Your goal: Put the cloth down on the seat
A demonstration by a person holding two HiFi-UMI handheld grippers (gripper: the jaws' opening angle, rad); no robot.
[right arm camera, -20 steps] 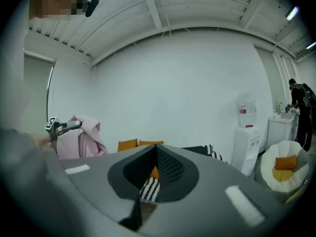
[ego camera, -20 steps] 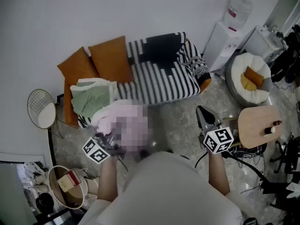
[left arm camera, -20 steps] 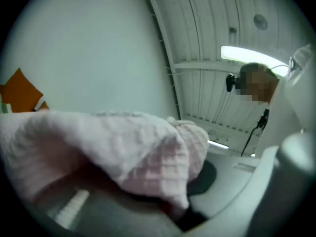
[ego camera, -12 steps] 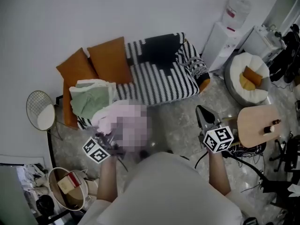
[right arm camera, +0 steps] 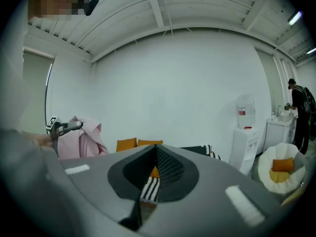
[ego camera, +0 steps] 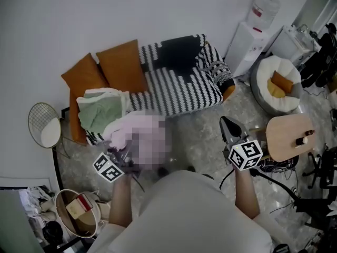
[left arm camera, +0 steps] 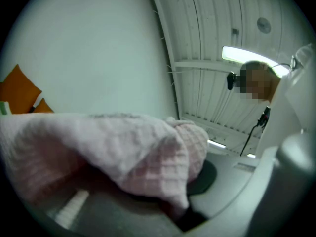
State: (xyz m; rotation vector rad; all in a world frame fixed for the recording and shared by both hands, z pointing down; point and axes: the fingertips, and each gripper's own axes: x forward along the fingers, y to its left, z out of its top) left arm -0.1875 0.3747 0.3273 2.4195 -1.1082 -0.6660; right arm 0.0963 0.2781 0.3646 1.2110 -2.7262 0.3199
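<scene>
Left claw (ego camera: 120, 156): closed on the pink waffle-weave cloth (left arm camera: 128, 147), which bunches over the jaws and hangs at lower left of the head view, short of the sofa.

Right claw (right arm camera: 154, 157): jaws together, nothing between them, held apart at lower right.

Step in hand, as judged: carry the cloth forward and lay it on the striped seat (ego camera: 179, 91). Best aimed at the bare stripes at frame centre, clear of the green pile (ego camera: 100, 109) and orange cushions (ego camera: 122, 65), and released only once the fabric rests on the seat.

Views: only the head view shows the free seat area. The left gripper view shows the weave and grip, but no seat. The right gripper view shows the cloth hanging in profile.
</scene>
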